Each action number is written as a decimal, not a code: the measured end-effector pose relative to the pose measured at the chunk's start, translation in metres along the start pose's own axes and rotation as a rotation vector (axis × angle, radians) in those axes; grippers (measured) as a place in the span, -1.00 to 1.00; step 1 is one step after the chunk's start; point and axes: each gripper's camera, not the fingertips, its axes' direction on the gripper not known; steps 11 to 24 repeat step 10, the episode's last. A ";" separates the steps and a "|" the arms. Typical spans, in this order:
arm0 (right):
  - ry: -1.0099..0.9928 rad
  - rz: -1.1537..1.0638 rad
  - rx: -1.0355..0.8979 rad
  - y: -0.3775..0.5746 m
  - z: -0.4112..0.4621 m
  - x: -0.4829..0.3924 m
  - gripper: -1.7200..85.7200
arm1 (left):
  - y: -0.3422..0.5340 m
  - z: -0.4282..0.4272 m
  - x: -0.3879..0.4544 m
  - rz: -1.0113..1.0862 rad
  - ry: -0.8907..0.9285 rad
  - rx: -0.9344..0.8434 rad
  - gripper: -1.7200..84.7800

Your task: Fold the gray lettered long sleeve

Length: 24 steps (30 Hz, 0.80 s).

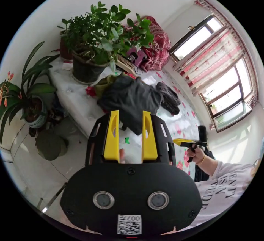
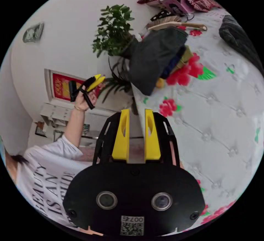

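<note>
Two hand-held grippers were held up in the air above a bed (image 1: pixel 176 120) covered with a white quilted spread printed with red flowers, and neither was touching any cloth. On that bed, near its edge beside the potted plant (image 1: pixel 101 37), a dark gray garment (image 1: pixel 129 98) was seen lying in a crumpled heap on top of a few other coloured clothes; it was taken to be the gray long sleeve of the task, though no lettering could be made out. A second, darker bundle (image 1: pixel 169 98) lay just beside it, further toward the window. The gray garment was judged to be soft, light and limp, so that it would sag and drag when lifted rather than keep any shape, and it was judged best taken by two well-separated points of a hem or the shoulders once spread flat. The left hand-held gripper (image 1: pixel 129 131) was seen with its yellow jaws standing apart and nothing between them, aimed at the heap. The right hand-held gripper (image 2: pixel 136 131) was likewise seen with a gap between its jaws and nothing held, the bare spread lying beyond it.
</note>
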 end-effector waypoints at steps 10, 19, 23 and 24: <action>0.834 0.154 -0.549 0.241 -0.020 0.076 -0.85 | 0.265 0.221 0.259 0.436 -0.040 -0.395 -0.81; 0.834 0.154 -0.549 0.241 -0.020 0.076 -0.85 | 0.265 0.221 0.259 0.436 -0.040 -0.395 -0.81; 0.834 0.154 -0.549 0.241 -0.020 0.076 -0.85 | 0.265 0.221 0.259 0.436 -0.040 -0.395 -0.81; 0.834 0.154 -0.549 0.241 -0.020 0.076 -0.85 | 0.265 0.221 0.259 0.436 -0.040 -0.395 -0.81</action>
